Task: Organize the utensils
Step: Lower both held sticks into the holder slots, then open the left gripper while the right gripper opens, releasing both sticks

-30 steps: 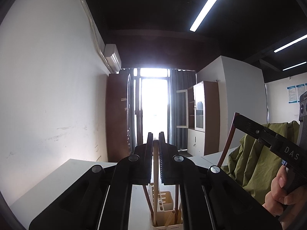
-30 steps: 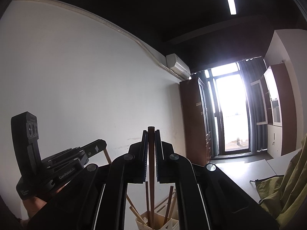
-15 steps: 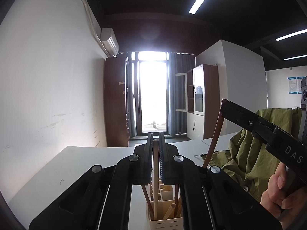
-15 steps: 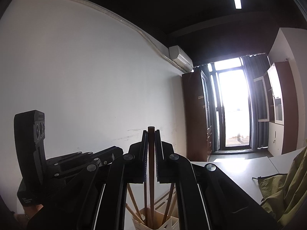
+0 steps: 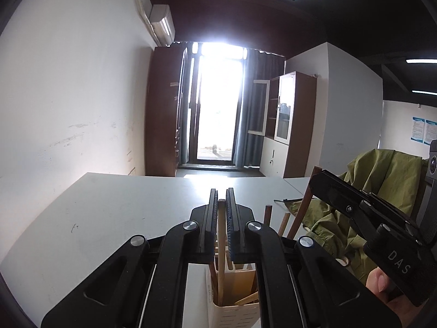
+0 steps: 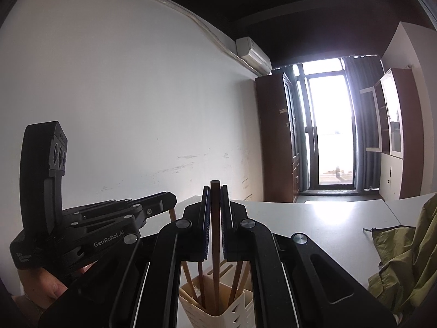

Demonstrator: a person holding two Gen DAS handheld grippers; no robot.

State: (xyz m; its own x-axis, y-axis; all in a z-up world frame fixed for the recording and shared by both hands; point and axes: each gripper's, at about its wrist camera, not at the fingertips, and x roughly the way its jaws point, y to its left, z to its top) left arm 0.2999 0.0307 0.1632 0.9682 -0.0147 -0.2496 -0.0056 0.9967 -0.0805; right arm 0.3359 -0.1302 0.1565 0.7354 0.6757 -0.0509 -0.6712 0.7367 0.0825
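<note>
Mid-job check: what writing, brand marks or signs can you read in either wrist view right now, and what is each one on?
"DAS": white letters on the right gripper, left wrist view.
"GenRobot.AI": on the left gripper, right wrist view.
Small print at that gripper's rear: too blurred to read.
Blue wall posters: too small to read.

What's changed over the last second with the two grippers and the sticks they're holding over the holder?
Both grippers have come down toward the utensil holder, so more of the table and holder shows. The left gripper lowered its light chopstick into the holder; the right gripper lowered its dark chopstick likewise. Nothing was let go: both stay shut on their chopsticks, and the green jacket has not moved.
</note>
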